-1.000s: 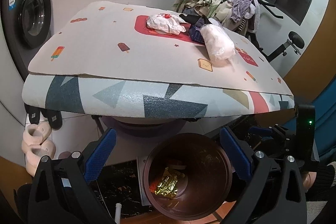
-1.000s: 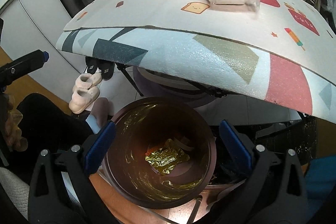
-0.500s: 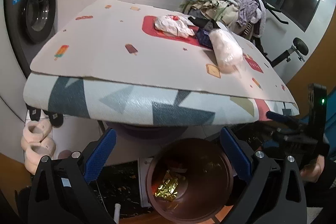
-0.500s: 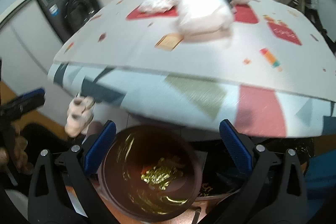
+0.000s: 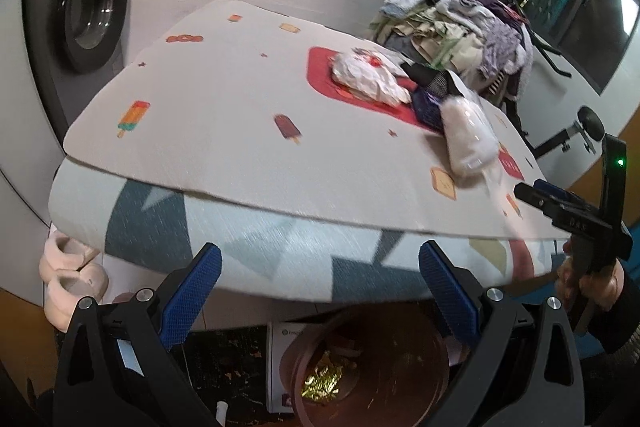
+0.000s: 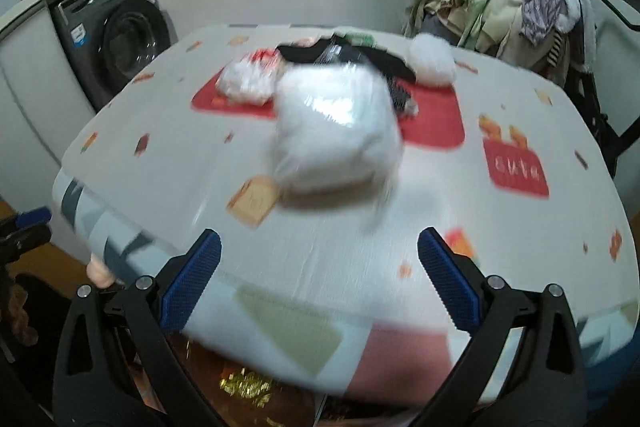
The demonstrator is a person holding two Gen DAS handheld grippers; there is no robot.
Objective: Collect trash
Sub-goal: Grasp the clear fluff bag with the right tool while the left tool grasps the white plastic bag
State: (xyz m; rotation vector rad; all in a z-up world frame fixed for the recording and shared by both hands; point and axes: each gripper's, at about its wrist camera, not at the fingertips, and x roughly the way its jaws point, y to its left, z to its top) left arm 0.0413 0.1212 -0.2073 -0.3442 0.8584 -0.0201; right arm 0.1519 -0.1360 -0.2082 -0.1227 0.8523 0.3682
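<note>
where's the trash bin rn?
On the floor under the table's near edge: the bin shows low centre in the left wrist view, between the open left tongs, gold wrapper inside.

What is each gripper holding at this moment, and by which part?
Nothing is held. The left gripper and the right gripper are both open with empty fingers. The white plastic bag lies untouched on the table.

White worktop cover (image 5: 224,115) dotted with popsicles and toast prints, a red patch mid-top, grey, teal and pink triangles along the overhang. Milky-white plastic bag (image 6: 336,131), crumpled white wrapper with a red spot (image 5: 366,79). Brown bin (image 5: 372,367), gold foil glinting inside. Blue pads on each black hand-held gripper. Dark grey washing machine (image 5: 88,15), pale pink slippers (image 5: 72,275).
</note>
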